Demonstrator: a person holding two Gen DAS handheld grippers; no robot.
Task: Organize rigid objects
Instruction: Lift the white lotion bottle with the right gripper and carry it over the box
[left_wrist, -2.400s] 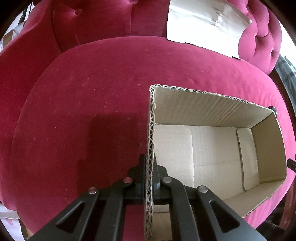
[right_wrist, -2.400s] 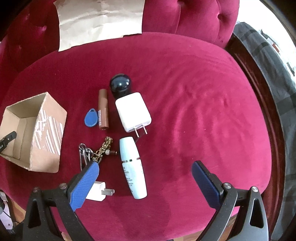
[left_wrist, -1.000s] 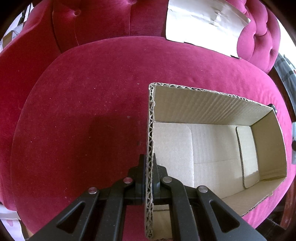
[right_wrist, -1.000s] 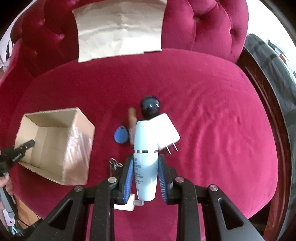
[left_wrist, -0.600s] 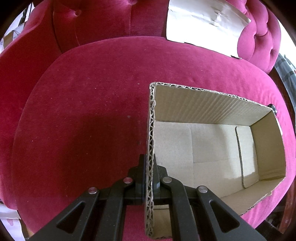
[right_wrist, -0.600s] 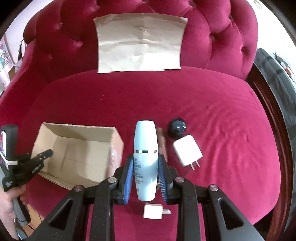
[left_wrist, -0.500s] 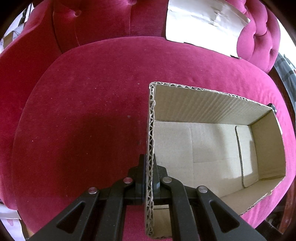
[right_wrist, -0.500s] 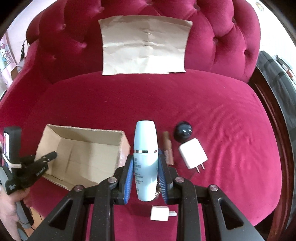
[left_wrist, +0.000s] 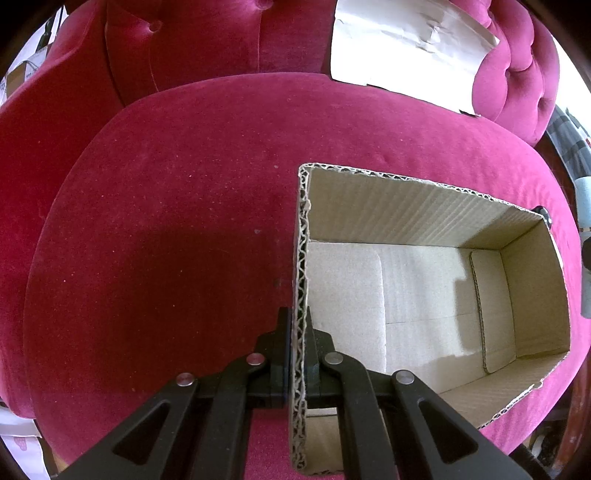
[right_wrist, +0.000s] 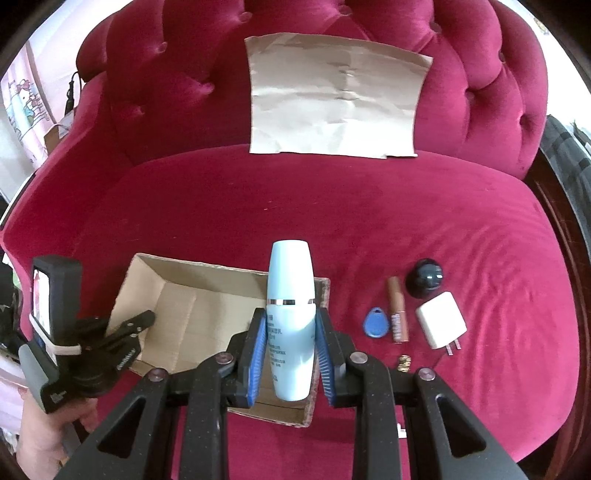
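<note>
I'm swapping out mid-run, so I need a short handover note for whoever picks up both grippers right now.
Left gripper: shut on the cardboard box wall, steadying it on the red sofa seat.
Right gripper: shut on the pale blue bottle, held over the box's right end.
Done: nothing in the box yet; its floor is bare.
Left: release the bottle into the box, then collect the blue key fob, brown tube, white charger and dark round object lying right of the box.
</note>
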